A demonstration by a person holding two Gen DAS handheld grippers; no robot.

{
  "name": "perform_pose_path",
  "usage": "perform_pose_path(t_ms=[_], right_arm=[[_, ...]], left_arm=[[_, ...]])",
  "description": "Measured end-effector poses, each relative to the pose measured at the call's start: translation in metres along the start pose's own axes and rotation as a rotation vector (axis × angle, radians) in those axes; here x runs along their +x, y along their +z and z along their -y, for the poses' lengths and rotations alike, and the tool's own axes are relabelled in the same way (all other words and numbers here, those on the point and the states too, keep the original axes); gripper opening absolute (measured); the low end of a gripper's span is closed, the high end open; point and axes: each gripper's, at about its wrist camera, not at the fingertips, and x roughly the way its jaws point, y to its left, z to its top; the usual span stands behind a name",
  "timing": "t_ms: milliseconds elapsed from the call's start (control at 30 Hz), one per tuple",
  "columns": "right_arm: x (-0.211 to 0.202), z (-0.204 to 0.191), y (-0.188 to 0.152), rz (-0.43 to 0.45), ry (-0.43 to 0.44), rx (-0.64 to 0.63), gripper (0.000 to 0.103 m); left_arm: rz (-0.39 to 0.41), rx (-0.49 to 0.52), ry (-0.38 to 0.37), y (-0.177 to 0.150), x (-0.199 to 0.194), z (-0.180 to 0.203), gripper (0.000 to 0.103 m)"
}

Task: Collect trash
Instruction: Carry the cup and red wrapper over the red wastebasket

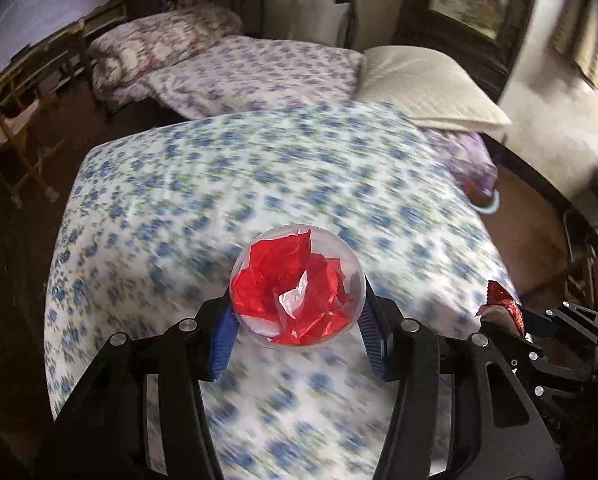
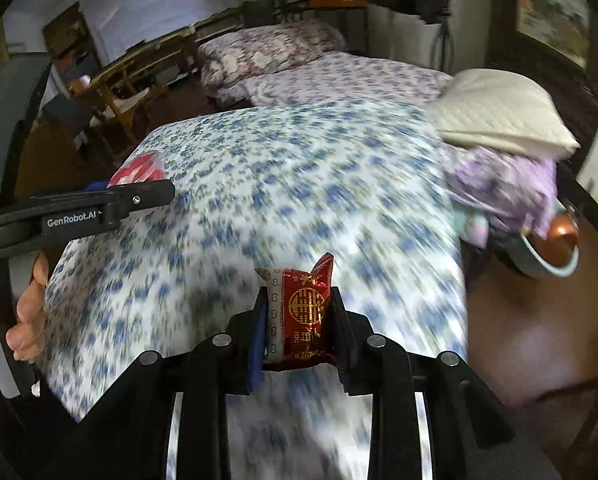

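1. My left gripper (image 1: pixel 297 322) is squeezing a clear cup (image 1: pixel 297 286). The blue pads press on both sides of it. The cup is stuffed with crumpled red paper (image 1: pixel 295 288).

2. My right gripper (image 2: pixel 299 320) is closed tight on a small red candy packet (image 2: pixel 301 312) with gold marks on it. The packet stands up between the two fingers.

3. Both bits of trash are up in the air over the near end of the bed (image 1: pixel 259 168), the one with the blue flower sheet. Neither one touches the sheet. The cup is on the left and the packet is on the right, near each other.

4. I think the step now is to drop the packet into the cup. The bed looks smeared in both views, so the cameras seem to be moving.

5. To do it well, I would keep the cup mouth up and hold it level, so the red paper stays in.

6. I would bring the packet right over the mouth of the cup before I let go.

7. The cup looks nearly full. I might need to push the packet down a little, or it could roll off onto the bed.

8. I must not squeeze the cup too hard. It looks thin and could bend or pop out.
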Motion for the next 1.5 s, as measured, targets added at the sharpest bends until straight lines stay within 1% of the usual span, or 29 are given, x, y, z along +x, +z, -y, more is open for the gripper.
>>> perform_pose_path(t_ms=[200,367,533,800,933,1167,1333,1500], right_arm=[[-0.045,0.027,-0.047,0.031,-0.052,0.082,0.029],[-0.069,0.049,-0.074,0.057,-0.055,0.154,0.029],[-0.088,0.068,-0.099,0.091,-0.053,0.226,0.029],[-0.099,0.097,-0.13,0.103,-0.044,0.313,0.029],[-0.102,0.115,-0.147,0.099,-0.05,0.357,0.029],[-0.105,0.147,-0.179,0.088,-0.069,0.433,0.029],[-0.105,0.17,-0.201,0.077,-0.088,0.479,0.029],[-0.098,0.192,-0.224,0.053,-0.104,0.53,0.029]], left_arm=[[-0.002,0.055,-0.046,-0.025,-0.025,0.049,0.053],[-0.008,0.117,-0.074,-0.043,-0.039,0.092,0.053],[-0.018,0.164,-0.086,-0.055,-0.047,0.124,0.053],[-0.059,0.224,-0.099,-0.07,-0.047,0.162,0.053],[-0.083,0.275,-0.123,-0.076,-0.043,0.19,0.053],[-0.124,0.384,-0.175,-0.094,-0.031,0.249,0.053],[-0.147,0.456,-0.2,-0.107,-0.021,0.286,0.053],[-0.189,0.497,-0.215,-0.115,-0.006,0.316,0.053]])
